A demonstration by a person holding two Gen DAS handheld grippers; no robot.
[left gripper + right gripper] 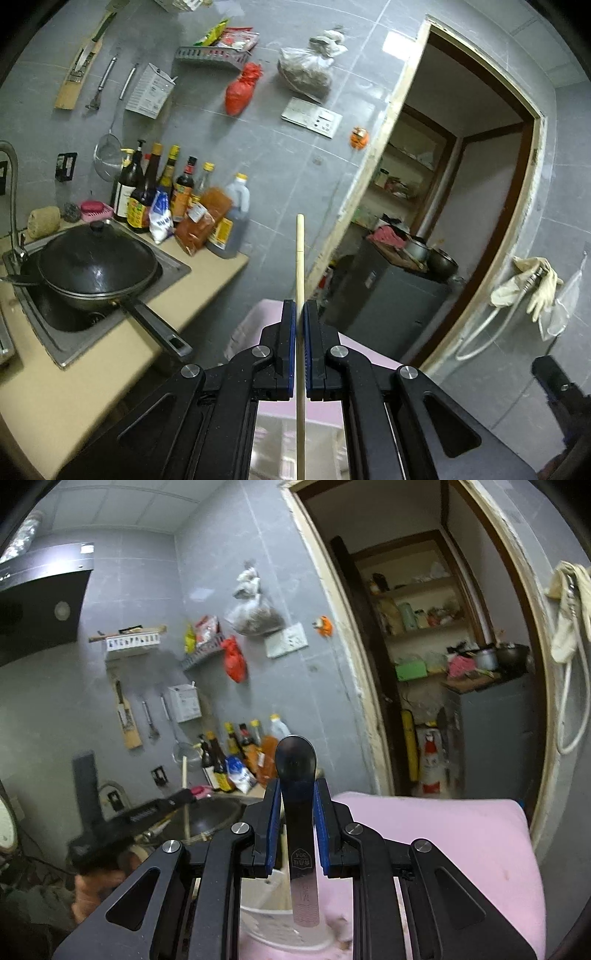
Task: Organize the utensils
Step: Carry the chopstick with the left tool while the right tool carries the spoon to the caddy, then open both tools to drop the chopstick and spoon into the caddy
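My left gripper (300, 308) is shut on a pale wooden chopstick (300, 258) that stands upright between the pads, its tip above the fingers and its lower end below them. My right gripper (295, 788) is shut on a steel spoon (296, 764), bowl up, with its handle (304, 901) reaching down into a white utensil holder (266, 897). The holder stands on a pink surface (443, 834). The left gripper (184, 795) with its chopstick (184, 790) also shows at the left of the right wrist view, held up in the air.
A black wok (96, 266) sits in the steel sink (170, 273) on the beige counter (74, 387). Sauce bottles (173, 195) line the tiled wall. Utensils hang on the wall (103, 81). An open doorway (461, 221) leads to a pantry at the right.
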